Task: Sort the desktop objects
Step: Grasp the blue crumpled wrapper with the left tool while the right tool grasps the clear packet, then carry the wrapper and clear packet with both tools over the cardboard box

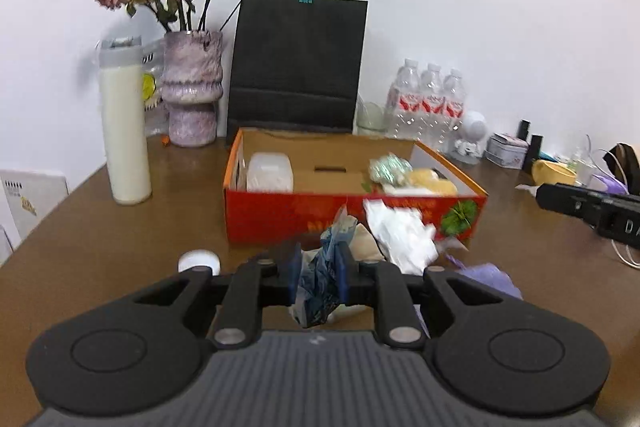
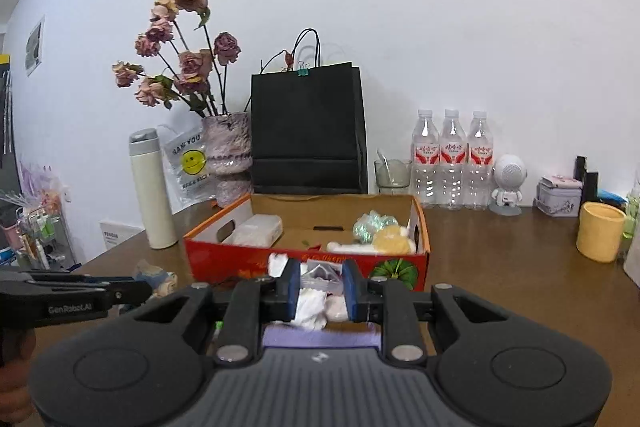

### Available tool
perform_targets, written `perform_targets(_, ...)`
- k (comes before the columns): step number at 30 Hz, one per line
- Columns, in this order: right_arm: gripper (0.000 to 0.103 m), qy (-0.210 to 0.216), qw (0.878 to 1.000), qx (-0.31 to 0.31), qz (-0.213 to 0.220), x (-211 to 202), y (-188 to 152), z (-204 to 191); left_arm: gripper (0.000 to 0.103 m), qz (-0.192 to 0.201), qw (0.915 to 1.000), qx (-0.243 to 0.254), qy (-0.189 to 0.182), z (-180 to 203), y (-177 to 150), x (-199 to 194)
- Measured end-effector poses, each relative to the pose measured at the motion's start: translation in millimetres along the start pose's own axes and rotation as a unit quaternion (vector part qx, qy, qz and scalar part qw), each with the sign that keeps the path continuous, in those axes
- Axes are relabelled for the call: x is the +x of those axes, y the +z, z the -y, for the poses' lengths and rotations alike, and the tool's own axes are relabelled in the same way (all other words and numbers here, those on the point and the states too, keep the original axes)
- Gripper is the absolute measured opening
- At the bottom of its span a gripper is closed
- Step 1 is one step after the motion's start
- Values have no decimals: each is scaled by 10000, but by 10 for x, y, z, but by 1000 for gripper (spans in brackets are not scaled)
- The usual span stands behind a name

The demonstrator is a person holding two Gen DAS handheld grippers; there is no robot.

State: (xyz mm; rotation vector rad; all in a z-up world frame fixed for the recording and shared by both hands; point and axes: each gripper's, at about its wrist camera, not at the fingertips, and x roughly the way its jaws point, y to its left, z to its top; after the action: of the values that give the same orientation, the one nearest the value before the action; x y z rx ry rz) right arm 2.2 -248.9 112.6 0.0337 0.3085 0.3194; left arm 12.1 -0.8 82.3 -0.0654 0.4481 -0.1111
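Left hand-held gripper (image 1: 318, 273) pinches a blue wrapper (image 1: 324, 281); right hand-held gripper (image 2: 320, 289) pinches a clear packet (image 2: 320, 277) over white scraps. The box (image 1: 352, 217) lies straight ahead of both, just beyond the fingertips, long axis crosswise, neither hand clearly nearer.

A cardboard box (image 2: 308, 263) is set mid-tabletop (image 2: 500, 267), a paper bag (image 2: 306, 131) behind it. A vase (image 2: 228, 155) and thermos (image 2: 152, 191) are placed left of the bag, three bottles (image 2: 452, 159) right. Crumpled wrappers (image 1: 400, 231) are piled before the box.
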Motion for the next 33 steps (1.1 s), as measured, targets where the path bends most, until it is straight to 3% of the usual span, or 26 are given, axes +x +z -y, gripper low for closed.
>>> perform_targets(8, 21, -18, 9997, 203, 126, 865, 514, 318, 19, -2, 9997, 131, 194, -58, 653, 814)
perform_targets(14, 21, -99, 9997, 202, 56, 1658, 1000, 575, 19, -351, 9984, 196, 401, -79, 1146, 1652)
perform_targets(18, 21, -174, 9968, 210, -745, 2395, 1154, 763, 19, -908, 9952, 40, 352, -72, 1404, 2384)
perform_targets(23, 21, -659, 9782, 58, -1968, 3357, 994, 939, 24, -1957, 9804, -84, 192, -142, 1360, 3255)
perform_targets(27, 25, -924, 9656, -166, -2426, 3681, 892, 959, 41, -2202, 9753, -1, 196, -160, 1302, 3401)
perform_targets(30, 39, -1015, 9664, -264, -2346, 3671, 967, 921, 54, -2004, 9796, 59, 147, -171, 1394, 3244)
perform_targets(32, 52, -885, 9706, -195, -2231, 3596, 1057, 890, 59, -1911, 9815, 16, 130, -192, 1502, 3123)
perform_targets(33, 53, -812, 9714, -139, -2225, 3552, 1106, 863, 63, -1861, 9824, -22, 149, -211, 1562, 3054)
